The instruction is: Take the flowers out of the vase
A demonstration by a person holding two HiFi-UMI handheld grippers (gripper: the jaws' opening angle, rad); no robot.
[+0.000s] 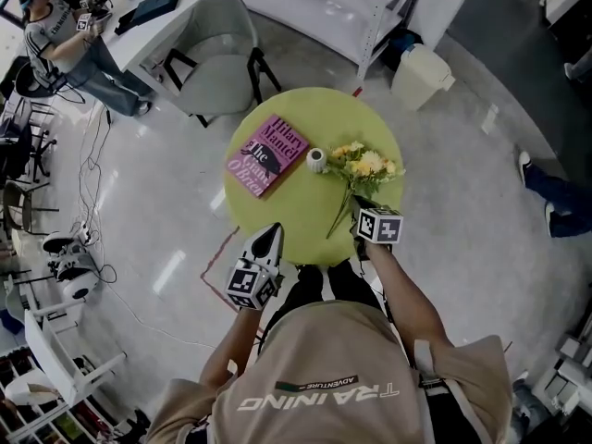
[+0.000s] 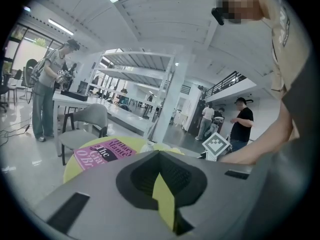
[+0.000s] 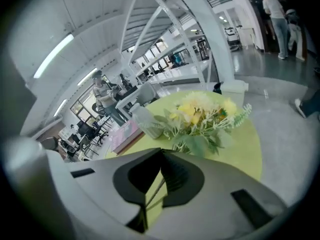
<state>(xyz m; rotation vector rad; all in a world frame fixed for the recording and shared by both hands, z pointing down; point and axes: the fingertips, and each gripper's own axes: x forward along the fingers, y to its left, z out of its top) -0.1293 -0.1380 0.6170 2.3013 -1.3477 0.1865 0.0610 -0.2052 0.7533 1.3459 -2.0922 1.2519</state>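
Observation:
A bunch of yellow flowers (image 1: 367, 164) with green leaves is over the round green table (image 1: 305, 213), just right of the small white vase (image 1: 316, 160). Its thin stems run down-left, outside the vase. My right gripper (image 1: 359, 203) is shut on the stems; in the right gripper view the stems pass between its closed jaws (image 3: 161, 151), with the flowers (image 3: 200, 116) and vase (image 3: 142, 121) ahead. My left gripper (image 1: 269, 237) hovers at the table's near edge, shut and empty, and shows the same (image 2: 159, 154) in the left gripper view.
A pink book (image 1: 267, 154) lies on the table left of the vase. Behind the table stand a grey chair (image 1: 217, 49) and a white bin (image 1: 421, 75). A person (image 1: 65, 44) stands at the far left by a white desk; someone's leg (image 1: 555, 197) is at the right.

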